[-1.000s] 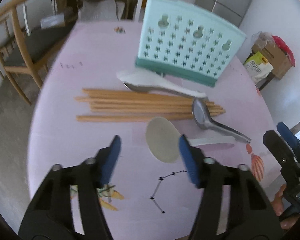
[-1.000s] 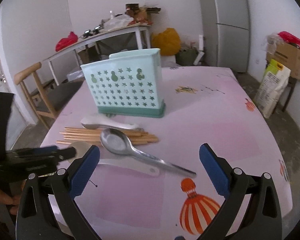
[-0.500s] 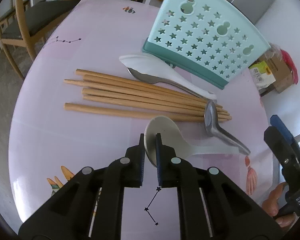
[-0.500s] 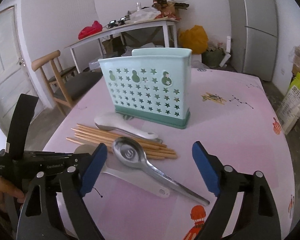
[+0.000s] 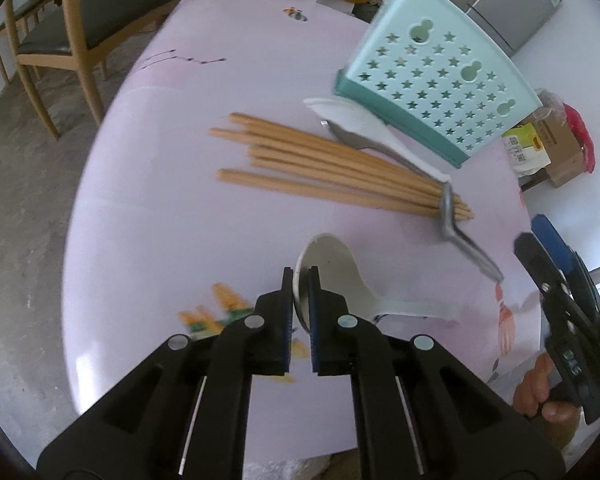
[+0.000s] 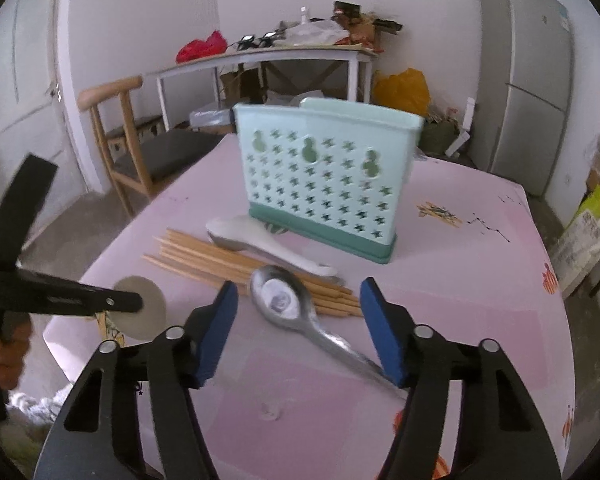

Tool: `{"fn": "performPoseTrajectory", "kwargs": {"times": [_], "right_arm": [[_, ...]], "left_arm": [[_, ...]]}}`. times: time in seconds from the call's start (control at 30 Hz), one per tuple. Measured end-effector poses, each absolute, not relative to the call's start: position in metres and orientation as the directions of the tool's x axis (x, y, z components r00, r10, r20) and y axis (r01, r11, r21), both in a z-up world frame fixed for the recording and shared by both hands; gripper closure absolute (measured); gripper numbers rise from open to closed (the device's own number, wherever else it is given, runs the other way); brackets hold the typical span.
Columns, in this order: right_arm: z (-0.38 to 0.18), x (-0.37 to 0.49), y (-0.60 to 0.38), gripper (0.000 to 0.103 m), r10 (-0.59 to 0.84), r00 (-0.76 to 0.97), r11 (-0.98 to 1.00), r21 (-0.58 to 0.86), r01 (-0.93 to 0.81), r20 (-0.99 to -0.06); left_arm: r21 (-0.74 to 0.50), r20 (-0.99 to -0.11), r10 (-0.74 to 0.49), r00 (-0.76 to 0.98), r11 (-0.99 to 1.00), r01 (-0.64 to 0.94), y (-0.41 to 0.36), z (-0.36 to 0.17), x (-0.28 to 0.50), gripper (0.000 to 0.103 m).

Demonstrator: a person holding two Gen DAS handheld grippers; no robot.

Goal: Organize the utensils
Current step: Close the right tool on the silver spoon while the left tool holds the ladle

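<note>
Jaws of my left gripper [image 5: 300, 280] are clamping the bowl rim of the white spoon [image 5: 340, 280], which is tilting up off the pink desk [image 5: 160, 240]. My right gripper [image 6: 298, 316] is hovering with jaws wide apart over the metal spoon [image 6: 284, 298], which is lying across the chopsticks [image 5: 332, 168] near the mint utensil holder [image 6: 324, 176].

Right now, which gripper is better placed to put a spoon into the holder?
Left. The left gripper is shut on the white spoon; the right gripper is open above the metal spoon, short of the holder.
</note>
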State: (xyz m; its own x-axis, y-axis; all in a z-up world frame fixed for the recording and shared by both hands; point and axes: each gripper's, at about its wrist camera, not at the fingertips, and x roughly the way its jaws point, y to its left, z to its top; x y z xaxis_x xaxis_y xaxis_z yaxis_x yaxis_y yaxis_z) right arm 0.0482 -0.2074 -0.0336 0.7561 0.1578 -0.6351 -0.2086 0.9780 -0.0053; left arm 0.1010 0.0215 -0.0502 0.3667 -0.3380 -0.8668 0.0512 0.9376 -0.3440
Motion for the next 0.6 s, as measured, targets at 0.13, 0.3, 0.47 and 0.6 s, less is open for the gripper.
{"fn": "performPoseTrajectory", "kwargs": {"times": [0.13,0.3,0.47,0.6], "right_arm": [[-0.053,0.061,-0.187,0.059,0.122,0.719,0.972,-0.064,-0.226,-0.685],[-0.071,0.074,-0.167,0.066,0.069,0.692,0.955,-0.152,-0.254,-0.718],[-0.086,0.084,-0.152,0.069,0.017,0.675,0.934,-0.230,-0.274,-0.737],[-0.089,0.086,-0.146,0.073,-0.018,0.685,0.924,-0.274,-0.267,-0.729]], "left_arm": [[-0.338,-0.868,-0.333,0.368,0.940,0.051,0.038,-0.051,0.096,0.097],[-0.330,-0.865,-0.334,0.374,0.941,0.077,0.051,-0.050,0.094,0.097],[-0.354,-0.858,-0.359,0.367,0.932,0.082,0.062,-0.052,0.094,0.097],[-0.364,-0.853,-0.370,0.369,0.927,0.088,0.064,-0.053,0.093,0.097]]}}
